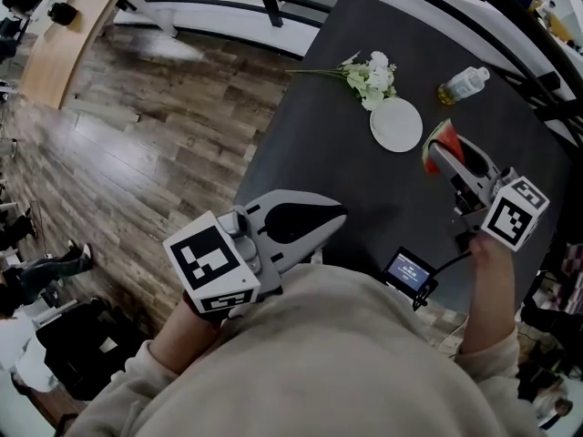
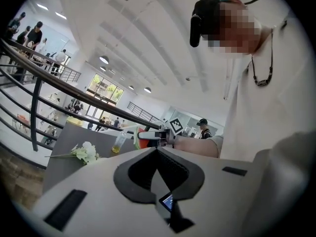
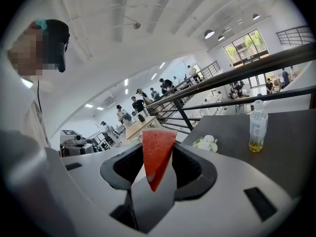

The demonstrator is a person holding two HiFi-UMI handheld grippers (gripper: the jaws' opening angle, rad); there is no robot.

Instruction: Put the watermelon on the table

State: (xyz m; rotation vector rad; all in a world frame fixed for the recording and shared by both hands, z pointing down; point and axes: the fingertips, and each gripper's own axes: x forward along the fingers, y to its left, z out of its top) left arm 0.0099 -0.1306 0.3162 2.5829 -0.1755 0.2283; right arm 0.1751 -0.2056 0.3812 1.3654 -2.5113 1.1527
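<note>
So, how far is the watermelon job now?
Done: the watermelon slice is picked up. In hand: the right claw grips it over the dark table, near the white plate. Remaining: set it down and open the claw. The left claw is shut and empty.

The watermelon (image 1: 438,143) is a thin triangular slice with red flesh and a curved green rind along one edge. It is pinched between the fingers of the right gripper (image 3: 159,149). In the right gripper view it stands with the broad end up and the tip pointing down. It hangs over the right part of the table (image 1: 346,167) — a dark, matte top. Whether the slice touches the surface cannot be told.
</note>
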